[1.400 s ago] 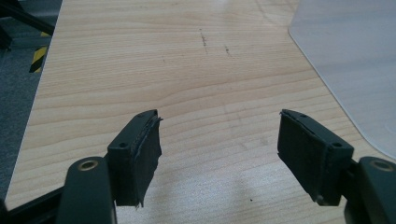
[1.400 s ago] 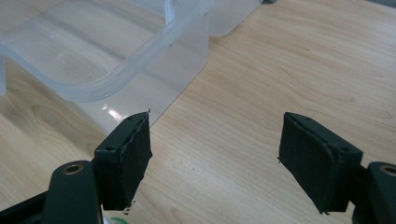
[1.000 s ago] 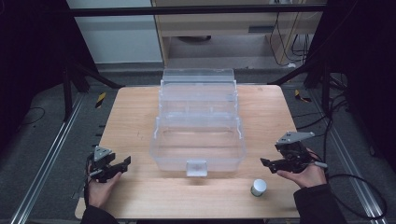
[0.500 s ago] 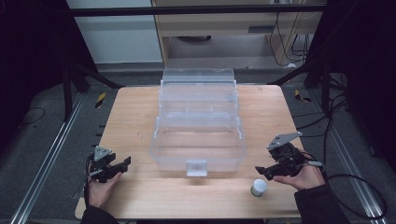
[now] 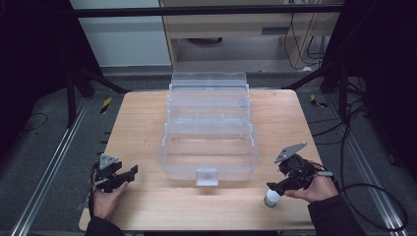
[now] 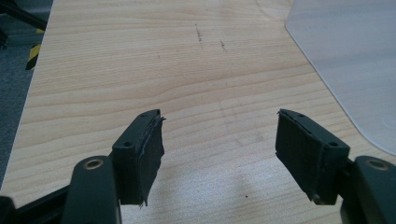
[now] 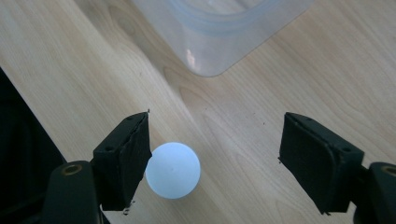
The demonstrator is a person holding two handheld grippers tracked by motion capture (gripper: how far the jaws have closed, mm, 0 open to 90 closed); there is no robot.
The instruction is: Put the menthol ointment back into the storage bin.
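clear bin (image 5: 209,147) stands near white bottle (image 5: 271,197), nothing between.

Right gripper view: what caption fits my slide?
Open jaws of the right gripper around a white ball near a clear box.

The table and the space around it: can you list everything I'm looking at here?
Table: one, light wood, middle of the scene.
Plastic box: one, clear, open, with its lid tipped back, at the table's centre.
Small bottle: one, whitish with a round white cap, on the table near its front right edge, between the jaws of the right hand-held gripper and next to one pad.
Cabinet: one, pale wood, behind the table.
Cables: several, dark or yellowish, on the floor at the back right.
Left hand-held gripper: one, black, open, nothing between its jaws, at the table's front left.
Right hand-held gripper: one, black, open, jaws just closing a little, over the bottle.
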